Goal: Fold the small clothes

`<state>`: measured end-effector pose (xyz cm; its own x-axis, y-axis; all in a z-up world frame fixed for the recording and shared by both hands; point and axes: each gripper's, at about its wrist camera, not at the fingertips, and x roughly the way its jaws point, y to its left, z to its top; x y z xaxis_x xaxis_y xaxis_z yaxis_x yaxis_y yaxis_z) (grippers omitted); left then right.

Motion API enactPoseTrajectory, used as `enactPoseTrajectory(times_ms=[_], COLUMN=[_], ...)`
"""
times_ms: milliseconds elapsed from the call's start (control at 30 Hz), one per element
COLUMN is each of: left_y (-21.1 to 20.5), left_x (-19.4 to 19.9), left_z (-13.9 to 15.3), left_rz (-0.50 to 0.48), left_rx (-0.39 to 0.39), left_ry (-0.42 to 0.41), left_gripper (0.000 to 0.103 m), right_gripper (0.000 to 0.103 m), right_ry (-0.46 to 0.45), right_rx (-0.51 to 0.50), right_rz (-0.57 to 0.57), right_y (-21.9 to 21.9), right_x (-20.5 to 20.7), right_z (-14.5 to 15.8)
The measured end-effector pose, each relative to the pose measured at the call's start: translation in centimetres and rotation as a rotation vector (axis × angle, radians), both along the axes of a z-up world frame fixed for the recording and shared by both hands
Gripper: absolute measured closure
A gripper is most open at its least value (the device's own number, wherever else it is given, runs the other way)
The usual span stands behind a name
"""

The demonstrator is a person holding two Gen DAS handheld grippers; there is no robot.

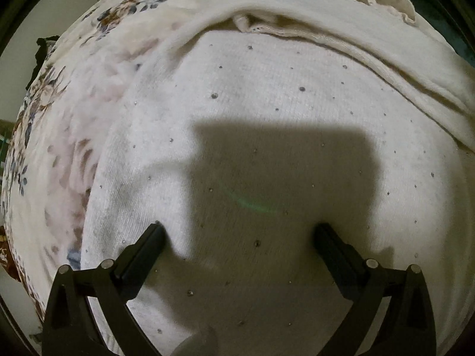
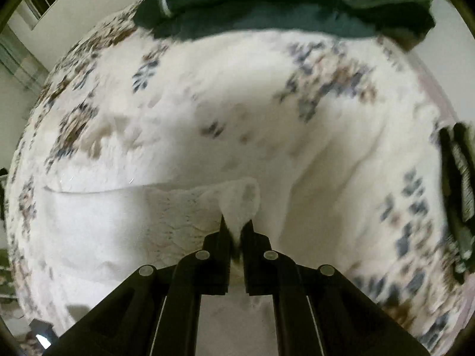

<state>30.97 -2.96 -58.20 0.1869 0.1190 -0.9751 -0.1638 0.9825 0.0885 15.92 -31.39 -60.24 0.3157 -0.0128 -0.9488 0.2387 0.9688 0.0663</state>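
— So, what are we handling? The white knit garment (image 1: 267,148) fills the middle and lower part of the left wrist view, spread flat on the floral bedspread (image 1: 89,59). We'd judge it soft, light and limp; it will sag wherever we don't support it.

— Agreed. The knit looks fuzzy and fine-ribbed, dotted with tiny shiny studs (rhinestones, perhaps). They might snag, so we'd avoid dragging it. Where are our grippers?

— Our left gripper (image 1: 237,228) hovers just above the fabric, jaws spread wide, holding nothing; its blocky shadow falls across the centre of the frame. Our right gripper (image 2: 236,228) has its jaws nearly together, pinching a small peak of white cloth at lower centre of its view.

— That pinched bit looks like an edge or corner of the garment (image 2: 178,207), though blur keeps us from saying which. For folding, we'd take hems or corners, not the middle.

— Yes; a thicker rolled edge (image 1: 297,34) runs across the upper part of the left view. Beyond it, at the top of the right view, lies a dark green garment (image 2: 267,6), bulkier, with heavy folds.
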Motion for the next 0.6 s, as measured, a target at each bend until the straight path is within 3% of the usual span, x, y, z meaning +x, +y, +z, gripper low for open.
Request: enactPoseTrajectory(times_ms=[100, 167, 233, 300, 333, 367, 500, 600], left_y=[0.5, 0.9, 1.2, 1.4, 1.5, 1.6, 1.1, -0.7], left_x=[0.1, 0.1, 0.3, 0.1, -0.1, -0.3, -1.9, -3.5], left_z=[0.3, 0.9, 1.8, 3.2, 4.2, 5.1, 7.4, 8.6], left_rz=[0.000, 0.001, 0.000, -0.011, -0.021, -0.033, -0.116, -0.195], left_rx=[-0.015, -0.023, -0.028, -0.011, -0.007, -0.006, -0.040, -0.018], left_ry=[0.013, 0.020, 0.019, -0.001, -0.021, -0.036, -0.073, -0.074], left_gripper=[0.000, 0.000, 0.000, 0.000, 0.000, 0.000, 0.000, 0.000], right_gripper=[0.096, 0.085, 0.080, 0.064, 0.054, 0.052, 0.052, 0.052], right_ry=[0.144, 0.186, 0.157, 0.116, 0.109, 0.108, 0.210, 0.292], right_rx=[0.113, 0.214, 0.306, 0.369, 0.381, 0.392, 0.390, 0.331], right_rz=[0.006, -0.029, -0.103, -0.168, -0.188, -0.215, -0.278, -0.251], right_y=[-1.2, -2.6, -4.7, -6.9, -7.6, -8.5, -10.4, -10.4], right_x=[1.5, 1.6, 0.1, -2.5, -3.8, -5.6, -13.7, -18.6], right_z=[-3.8, -5.2, -4.8, -3.5, -2.9, -2.1, -0.1, 0.9])
